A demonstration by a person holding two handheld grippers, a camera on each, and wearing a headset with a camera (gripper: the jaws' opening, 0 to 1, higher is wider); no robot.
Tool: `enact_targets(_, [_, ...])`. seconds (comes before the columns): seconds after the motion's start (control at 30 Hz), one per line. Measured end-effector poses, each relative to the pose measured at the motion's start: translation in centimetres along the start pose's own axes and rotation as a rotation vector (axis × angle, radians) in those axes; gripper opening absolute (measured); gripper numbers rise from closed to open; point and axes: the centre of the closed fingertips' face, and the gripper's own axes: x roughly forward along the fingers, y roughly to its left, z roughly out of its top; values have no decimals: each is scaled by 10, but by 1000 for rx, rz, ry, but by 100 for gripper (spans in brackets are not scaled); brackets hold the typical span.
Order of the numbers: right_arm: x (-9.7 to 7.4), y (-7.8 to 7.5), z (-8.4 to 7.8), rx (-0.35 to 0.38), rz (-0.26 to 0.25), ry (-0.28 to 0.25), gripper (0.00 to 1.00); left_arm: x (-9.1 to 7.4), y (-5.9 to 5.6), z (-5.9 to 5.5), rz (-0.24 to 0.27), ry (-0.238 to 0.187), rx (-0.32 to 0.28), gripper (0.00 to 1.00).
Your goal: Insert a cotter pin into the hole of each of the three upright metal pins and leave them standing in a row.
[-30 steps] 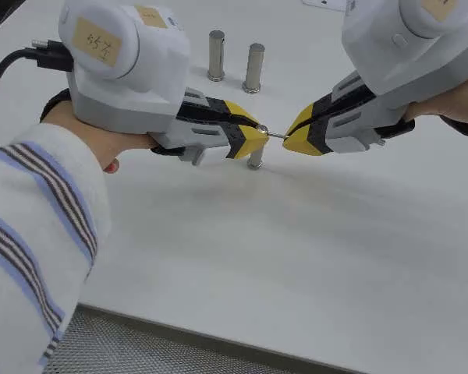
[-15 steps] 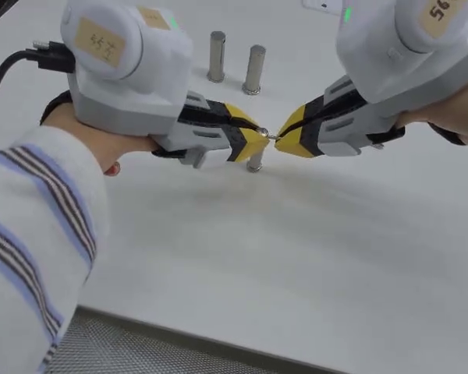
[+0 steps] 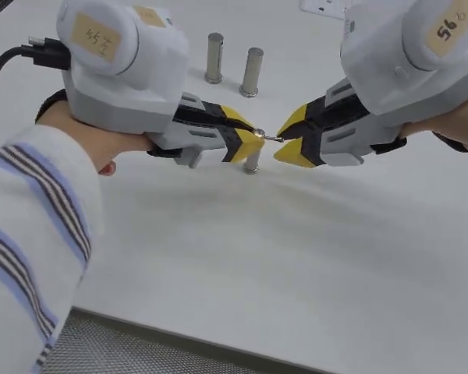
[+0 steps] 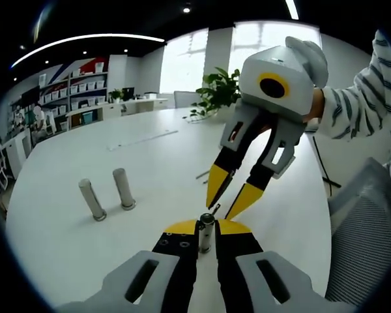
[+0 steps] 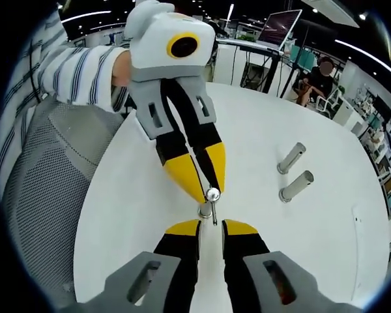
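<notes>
My left gripper [image 3: 257,141] is shut on a short metal pin [image 3: 253,161], which it holds upright just above the white table [image 3: 242,257]. A thin cotter pin [image 3: 271,138] sticks out sideways from the pin's top toward my right gripper [image 3: 279,146], whose jaws stand open around its free end. In the left gripper view the metal pin [image 4: 206,236] sits between my own jaws, and the cotter pin [image 4: 212,210] points at the right gripper [image 4: 218,210]. In the right gripper view the cotter pin [image 5: 214,214] lies just ahead of my jaws.
Two more metal pins [image 3: 215,57] [image 3: 252,72] stand upright side by side farther back on the table. A black cable [image 3: 8,66] runs from the left gripper. The table's front edge [image 3: 179,335] borders a mesh chair.
The right gripper's jaws have opened and let go of the cotter pin, which stays in the metal pin. The left gripper keeps its hold.
</notes>
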Motion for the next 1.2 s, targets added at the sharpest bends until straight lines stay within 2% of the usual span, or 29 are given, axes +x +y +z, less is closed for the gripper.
enact_targets(0.3, [-1,-1,3,-7,4,-10,0,-1,0,0,-3,5,14,6])
enact_targets(0.5, [0,1,8,-16,12,-8,0,-2,3,0,-1,5,19,6])
enact_targets(0.6, [1,1,9,-44,11,1,0,-2,5,0,-2,8,26,6])
enact_targets(0.83, [4,3,16,-66,25,-13,0,-2,2,4,-15,-5,21,5])
enact_targets(1.2, [1,2,12,-65,17,-10,1,-4,8,3,-14,-5,19,5])
